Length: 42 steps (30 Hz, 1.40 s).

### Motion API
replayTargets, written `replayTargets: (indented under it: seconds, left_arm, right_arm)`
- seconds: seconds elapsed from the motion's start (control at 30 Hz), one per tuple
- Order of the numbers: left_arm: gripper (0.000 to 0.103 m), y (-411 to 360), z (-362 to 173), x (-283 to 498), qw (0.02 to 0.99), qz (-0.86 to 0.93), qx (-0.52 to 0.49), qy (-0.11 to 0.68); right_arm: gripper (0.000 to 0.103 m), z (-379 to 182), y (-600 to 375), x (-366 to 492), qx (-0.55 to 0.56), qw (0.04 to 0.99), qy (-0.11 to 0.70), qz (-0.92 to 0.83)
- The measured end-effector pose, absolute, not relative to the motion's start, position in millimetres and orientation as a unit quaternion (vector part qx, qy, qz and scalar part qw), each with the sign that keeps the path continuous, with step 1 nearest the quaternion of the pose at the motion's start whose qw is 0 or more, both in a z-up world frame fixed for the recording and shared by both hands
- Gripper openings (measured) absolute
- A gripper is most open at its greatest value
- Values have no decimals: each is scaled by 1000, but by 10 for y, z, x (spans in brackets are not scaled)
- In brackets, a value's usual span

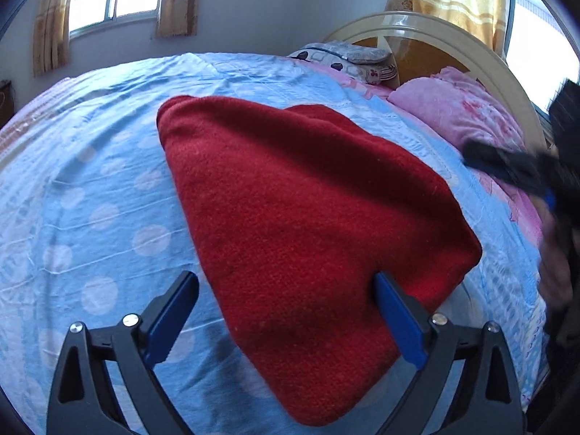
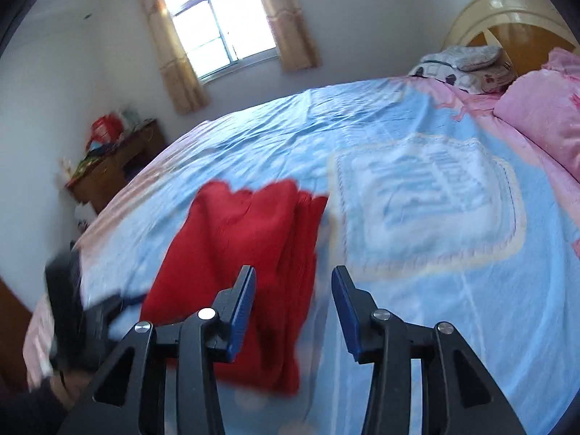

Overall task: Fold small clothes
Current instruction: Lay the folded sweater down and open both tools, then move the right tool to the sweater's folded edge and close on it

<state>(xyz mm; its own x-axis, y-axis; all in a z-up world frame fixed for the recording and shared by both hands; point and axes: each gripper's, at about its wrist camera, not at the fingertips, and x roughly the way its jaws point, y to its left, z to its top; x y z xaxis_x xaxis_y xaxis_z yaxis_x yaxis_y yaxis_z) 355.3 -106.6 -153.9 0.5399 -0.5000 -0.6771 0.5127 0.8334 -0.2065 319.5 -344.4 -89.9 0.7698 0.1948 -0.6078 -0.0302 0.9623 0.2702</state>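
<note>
The bed [image 1: 72, 188] stretches ahead of both claws. One red garment [image 1: 297, 217], already folded over, lies on it, reaching between the left claw [image 1: 286, 311]'s wide-open, empty jaws; it sits ahead-left of the right claw [image 2: 293, 308], also open and empty. Risk: the fleece looks thick and springy, so a pinch catching only the top layer could pull the fold apart. Counted: one bed, one garment, two pillows [image 1: 460, 108], two claws.

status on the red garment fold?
Done: red garment lies folded into a compact layered bundle on the bed. In hand: nothing; left gripper is open, straddling its near edge, right gripper is open, beside it. Left: maybe a final fold or tidy; no other clothes visible.
</note>
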Motion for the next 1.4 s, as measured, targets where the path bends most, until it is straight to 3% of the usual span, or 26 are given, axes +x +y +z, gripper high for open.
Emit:
replayTargets:
  seconds: [0.23, 0.27, 0.3, 0.63, 0.67, 0.77, 1.0, 1.13, 1.23, 1.27, 1.4]
  left_arm:
    - [101, -1048, -1531, 3494, 881, -284, 7, 377]
    - [101, -1057, -1530, 3483, 882, -283, 10, 376]
    - [101, -1065, -1527, 3475, 883, -282, 13, 375]
    - [103, -1100, -1552, 3487, 877, -284, 22, 386]
    - [103, -1099, -1553, 3502, 877, -284, 21, 387]
    - [103, -1083, -1551, 3529, 877, -284, 17, 388]
    - [103, -1100, -1548, 3549, 877, -283, 17, 387]
    - [103, -1097, -1544, 3536, 878, -284, 17, 384]
    - [103, -1039, -1517, 3493, 880, -295, 5, 371]
    - [103, -1010, -1511, 3495, 881, -296, -1, 368]
    - [103, -887, -1516, 3548, 885, -281, -32, 369]
  right_arm:
    - [45, -1112, -3214, 4138, 121, 903, 403, 88]
    - [36, -1170, -3174, 4227, 121, 897, 414, 97]
    - [5, -1213, -3114, 4286, 111, 895, 422, 94]
    - [6, -1376, -3388, 4193, 105, 906, 409, 9]
    - [7, -1367, -3384, 4164, 101, 908, 407, 14]
    - [23, -1227, -3448, 3989, 117, 914, 389, 19]
    - [24, -855, -3209, 3157, 101, 932, 332, 103]
    - [24, -1010, -2892, 2893, 40, 921, 356, 154]
    - [24, -1328, -2774, 2930, -26, 906, 412, 96]
    - [24, -1478, -2814, 2960, -15, 891, 444, 92]
    - [21, -1496, -2896, 2889, 5, 897, 433, 93]
